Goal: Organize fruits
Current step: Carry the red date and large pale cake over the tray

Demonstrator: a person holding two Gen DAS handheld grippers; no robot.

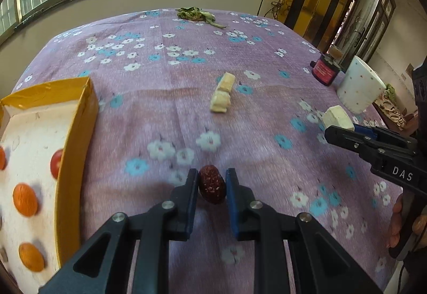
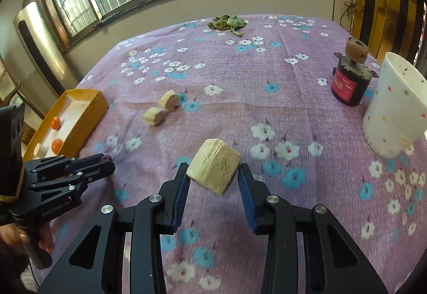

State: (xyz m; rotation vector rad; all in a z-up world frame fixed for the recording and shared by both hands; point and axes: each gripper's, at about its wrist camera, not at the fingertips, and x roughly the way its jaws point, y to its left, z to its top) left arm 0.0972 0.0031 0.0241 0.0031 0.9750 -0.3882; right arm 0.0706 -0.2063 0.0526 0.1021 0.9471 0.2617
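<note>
You are mid-collection: both tools carry fruit, neither delivered to the yellow cardboard box [image 1: 77, 133] at the left, where small orange fruits [image 1: 25, 199] and a red one lie. Your left gripper [image 1: 212, 184] has its jaws narrow, pinching a dark red wrinkled date [image 1: 212, 187] above the floral purple cloth [image 1: 186, 59]. Your right gripper [image 2: 213, 173] stands moderately open, clamped on a pale yellow cut fruit chunk [image 2: 213, 165] — tilted. Next, carry left over the box wall; two more pale fruit pieces [image 2: 161, 107] wait at centre
</note>
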